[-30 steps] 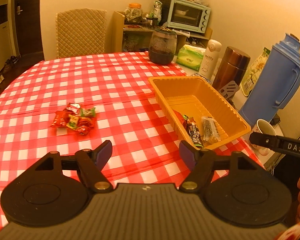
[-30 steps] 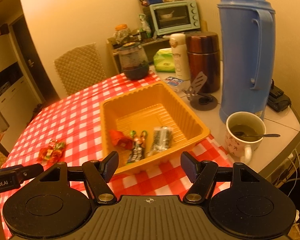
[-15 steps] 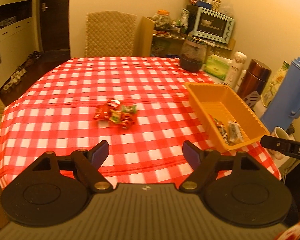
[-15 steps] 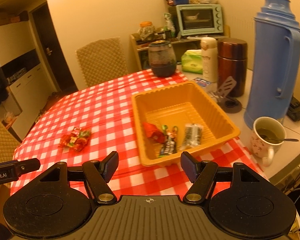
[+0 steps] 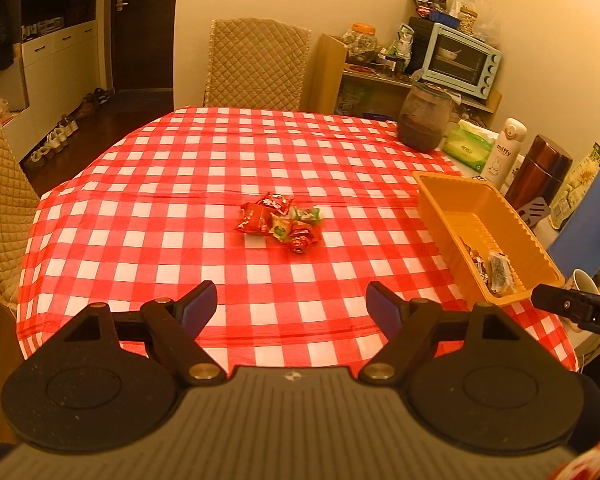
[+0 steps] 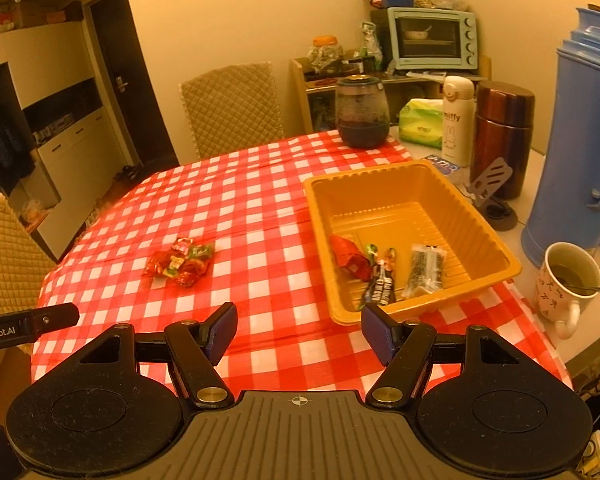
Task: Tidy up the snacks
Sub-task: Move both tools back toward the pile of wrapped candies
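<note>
Small pile of crinkly red and green foil-wrapped snacks (image 5: pixel 280 224) sits mid-frame on red-white checked tablecloth (image 5: pixel 180 240), well apart from orange ribbed plastic tray (image 5: pixel 540 256) at right. Left gripper (image 5: pixel 290 304) and right gripper (image 6: pixel 298 330): jaws apart, both empty. Wrappers look light, soft, slippery; pinch 1 by its crimped end.

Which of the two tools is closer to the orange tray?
Right. The right tool hangs just short of the orange tray's near rim; the left tool sits further left, facing the loose snack pile.

Loose wrapped snacks (image 5: pixel 281 225) heaped mid-table; orange tray (image 6: pixel 496 240) near the right edge holds three packets (image 6: pixel 384 270).
</note>
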Motion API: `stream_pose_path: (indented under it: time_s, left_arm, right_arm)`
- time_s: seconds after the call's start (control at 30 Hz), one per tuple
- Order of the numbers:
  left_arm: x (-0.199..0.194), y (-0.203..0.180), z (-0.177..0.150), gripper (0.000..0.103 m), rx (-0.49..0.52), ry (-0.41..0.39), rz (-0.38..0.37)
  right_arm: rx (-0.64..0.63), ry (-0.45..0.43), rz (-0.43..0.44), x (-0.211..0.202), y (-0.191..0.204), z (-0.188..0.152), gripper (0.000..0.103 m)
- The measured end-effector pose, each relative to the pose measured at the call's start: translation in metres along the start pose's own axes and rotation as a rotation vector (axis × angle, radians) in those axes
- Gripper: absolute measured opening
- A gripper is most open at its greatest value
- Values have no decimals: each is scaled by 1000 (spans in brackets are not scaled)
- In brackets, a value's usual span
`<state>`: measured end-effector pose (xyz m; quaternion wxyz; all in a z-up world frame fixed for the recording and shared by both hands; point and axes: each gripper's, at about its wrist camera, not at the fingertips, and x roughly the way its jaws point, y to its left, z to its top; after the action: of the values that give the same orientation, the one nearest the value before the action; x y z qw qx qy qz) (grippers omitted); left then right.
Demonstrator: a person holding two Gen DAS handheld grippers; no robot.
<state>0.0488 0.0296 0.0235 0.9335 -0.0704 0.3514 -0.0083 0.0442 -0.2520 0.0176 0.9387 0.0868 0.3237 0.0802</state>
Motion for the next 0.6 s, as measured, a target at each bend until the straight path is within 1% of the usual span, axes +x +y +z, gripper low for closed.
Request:
stream_pose_path:
  time_s: [0.27, 0.43, 0.6]
  left_arm:
    - [8, 15, 0, 82, -18, 8, 16]
    - [18, 27, 3, 82, -23, 2, 53]
    - [36, 40, 10, 83, -13, -2, 78]
  right_arm:
    - [-29, 10, 14, 15, 13, 0, 68]
    - [-67, 5, 26, 28, 28, 1, 68]
    - [-96, 8, 46, 52, 44, 3, 68]
